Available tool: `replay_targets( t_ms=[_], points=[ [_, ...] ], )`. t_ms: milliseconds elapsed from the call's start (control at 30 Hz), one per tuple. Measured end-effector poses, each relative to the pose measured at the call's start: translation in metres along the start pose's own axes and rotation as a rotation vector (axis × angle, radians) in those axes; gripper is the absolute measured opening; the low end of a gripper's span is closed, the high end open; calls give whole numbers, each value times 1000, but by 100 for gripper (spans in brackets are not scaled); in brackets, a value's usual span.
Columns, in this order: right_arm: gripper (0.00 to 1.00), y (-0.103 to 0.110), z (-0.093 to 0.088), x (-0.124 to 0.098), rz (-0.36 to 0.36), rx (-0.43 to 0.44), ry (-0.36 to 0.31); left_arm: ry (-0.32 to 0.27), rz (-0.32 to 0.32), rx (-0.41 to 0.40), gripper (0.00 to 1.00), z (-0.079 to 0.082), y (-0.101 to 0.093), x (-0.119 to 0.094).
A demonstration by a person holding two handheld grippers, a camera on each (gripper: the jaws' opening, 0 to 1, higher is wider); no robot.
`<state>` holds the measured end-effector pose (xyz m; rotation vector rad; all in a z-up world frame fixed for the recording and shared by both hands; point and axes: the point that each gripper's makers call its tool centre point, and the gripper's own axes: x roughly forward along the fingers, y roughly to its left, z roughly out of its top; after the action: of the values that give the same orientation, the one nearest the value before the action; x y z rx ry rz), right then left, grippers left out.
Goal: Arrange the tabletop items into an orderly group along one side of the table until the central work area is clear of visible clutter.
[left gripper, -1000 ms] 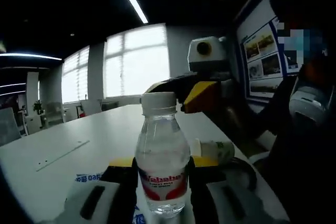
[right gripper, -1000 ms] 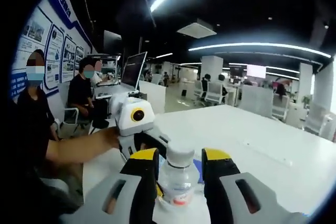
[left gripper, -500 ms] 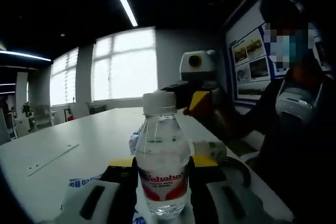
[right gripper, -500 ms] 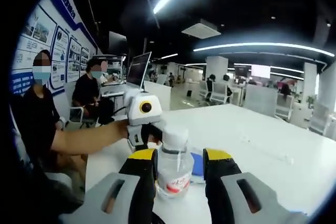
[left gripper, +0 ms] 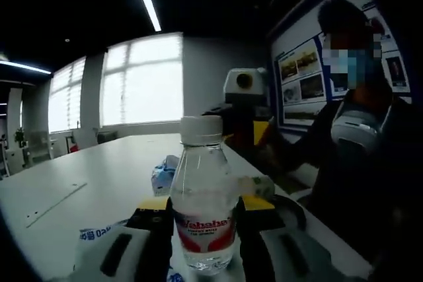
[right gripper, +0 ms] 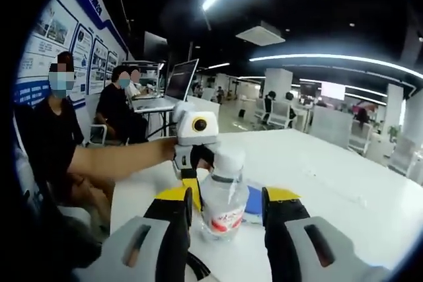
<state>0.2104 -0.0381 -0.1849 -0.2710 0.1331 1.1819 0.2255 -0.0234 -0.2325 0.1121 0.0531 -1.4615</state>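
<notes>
the left gripper [left gripper: 203,219] is clenched on a clear water bottle [left gripper: 204,212] with a white cap and a red label, holding it upright between its yellow-tipped jaws above the white table [left gripper: 92,183]. in the right gripper view the same water bottle [right gripper: 223,196] stands between the right gripper's [right gripper: 225,212] jaws, with the left gripper [right gripper: 193,146] gripping it from the far side; the right jaws stand apart on either side of it, and i cannot tell whether they touch it or merely frame it. on the table just beyond the bottle lie a crumpled blue and white wrapper [left gripper: 162,173] to the left and a second bottle [left gripper: 260,185] lying on its side to the right, with a blue printed packet [left gripper: 99,234] near the left jaw. judging by this, the tidying is only partly done: the bottle is in hand but not set down, and the loose pieces are not yet lined up along one edge
</notes>
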Motion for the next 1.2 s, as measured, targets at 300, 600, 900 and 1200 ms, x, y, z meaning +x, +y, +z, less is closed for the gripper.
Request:
replay_targets(
  t_ms=[300,600,900,1200],
  points=[
    [73,8,-17,-9,-26,-42,77,-24,-52,-3,36,0,-6,1],
    [81,20,-32,-22,-20,-42,117,-32,-106,5,36,1,-9,-1],
    [82,30,-47,-36,6,-11,127,-29,-175,3,36,0,-7,-9],
    [80,25,-50,-41,-9,-2,112,-13,-199,10,37,0,-9,-14]
  ],
)
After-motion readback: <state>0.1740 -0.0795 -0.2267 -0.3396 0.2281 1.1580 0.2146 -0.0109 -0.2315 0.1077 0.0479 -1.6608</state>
